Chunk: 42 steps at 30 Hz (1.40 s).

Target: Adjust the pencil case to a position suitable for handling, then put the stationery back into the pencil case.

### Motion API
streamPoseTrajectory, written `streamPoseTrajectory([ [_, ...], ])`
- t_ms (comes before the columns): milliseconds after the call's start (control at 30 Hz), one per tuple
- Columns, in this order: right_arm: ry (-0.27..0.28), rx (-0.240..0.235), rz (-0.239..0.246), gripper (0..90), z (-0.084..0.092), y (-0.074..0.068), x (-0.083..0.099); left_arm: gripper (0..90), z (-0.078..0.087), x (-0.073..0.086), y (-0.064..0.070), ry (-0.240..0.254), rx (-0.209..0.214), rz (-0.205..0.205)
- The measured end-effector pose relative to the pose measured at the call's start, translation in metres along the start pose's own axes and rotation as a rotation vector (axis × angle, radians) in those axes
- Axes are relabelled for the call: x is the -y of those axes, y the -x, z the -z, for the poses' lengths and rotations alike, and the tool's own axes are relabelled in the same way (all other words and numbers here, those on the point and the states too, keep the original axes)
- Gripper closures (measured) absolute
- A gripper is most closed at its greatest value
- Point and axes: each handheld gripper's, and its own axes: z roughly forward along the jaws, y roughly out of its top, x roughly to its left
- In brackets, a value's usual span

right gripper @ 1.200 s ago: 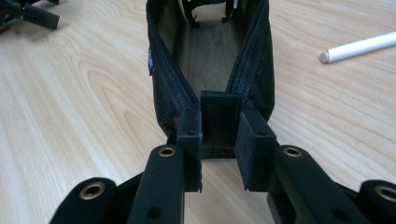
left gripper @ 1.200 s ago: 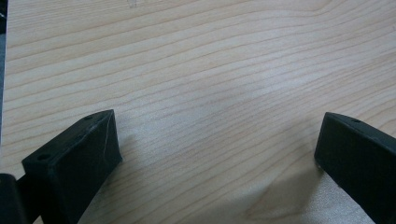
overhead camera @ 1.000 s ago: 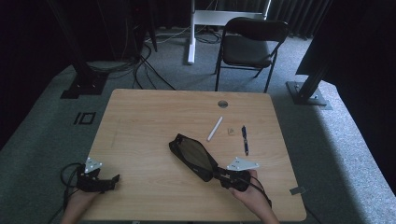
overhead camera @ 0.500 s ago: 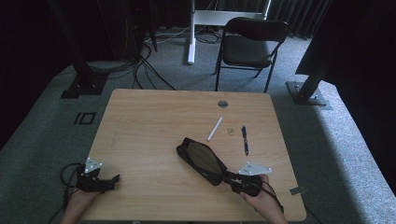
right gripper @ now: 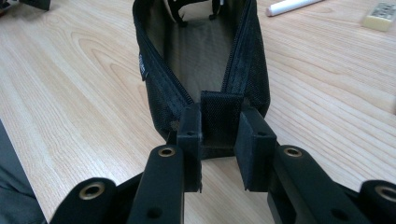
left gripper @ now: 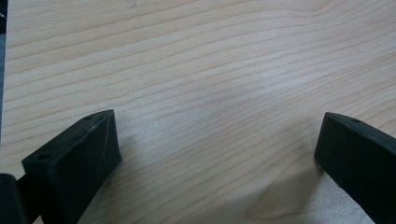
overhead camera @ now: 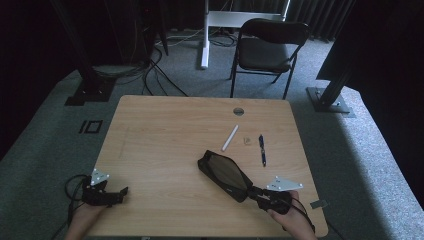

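A black fabric pencil case (overhead camera: 225,172) lies unzipped on the wooden table (overhead camera: 160,140), its mouth gaping. My right gripper (overhead camera: 250,192) is shut on the fabric tab at the near end of the pencil case (right gripper: 205,56), which stretches away from the jaws. Beyond the case lie a white marker (overhead camera: 230,137), a small eraser (overhead camera: 246,141) and a dark pen (overhead camera: 262,149). The marker (right gripper: 292,6) and eraser (right gripper: 380,16) show at the upper right of the right gripper view. My left gripper (overhead camera: 122,194) rests at the table's front left corner, open over bare wood, fingers (left gripper: 77,156) far apart.
A round cable hole (overhead camera: 238,111) sits near the table's far edge. A black chair (overhead camera: 270,47) and a white desk leg (overhead camera: 205,35) stand beyond the table. Cables trail over the grey carpet at the back left.
My right gripper has dragged the pencil case to the right and toward the table's near edge. The left gripper has not moved.
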Motion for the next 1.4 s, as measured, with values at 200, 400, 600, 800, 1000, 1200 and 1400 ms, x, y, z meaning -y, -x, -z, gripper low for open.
streamPoseTrajectory([
  [200,0.007,0.008,0.0,71.8,0.006,0.003,0.004,0.1,0.0,0.0,0.0,0.0,0.0,0.0],
  [400,0.056,0.016,0.019,60.2,0.008,0.001,-0.004,0.1,0.0,0.0,0.0,0.0,0.0,0.0],
  [600,0.1,0.035,0.016,52.3,0.009,0.003,-0.013,0.2,0.0,0.0,0.0,0.0,0.0,-0.001],
  [800,0.14,0.058,-0.015,42.3,0.006,0.008,-0.021,0.2,0.0,0.0,0.0,0.0,0.0,-0.001],
  [1000,0.195,0.099,-0.09,36.1,0.006,0.019,-0.032,0.1,0.0,0.0,0.0,0.0,0.0,0.0],
  [1200,0.211,0.171,-0.121,32.8,0.005,0.035,-0.037,0.1,0.0,0.0,0.0,0.0,0.0,-0.001],
  [1400,0.215,0.232,-0.145,29.2,0.003,0.05,-0.039,0.2,0.0,0.0,0.0,-0.001,0.0,0.0],
])
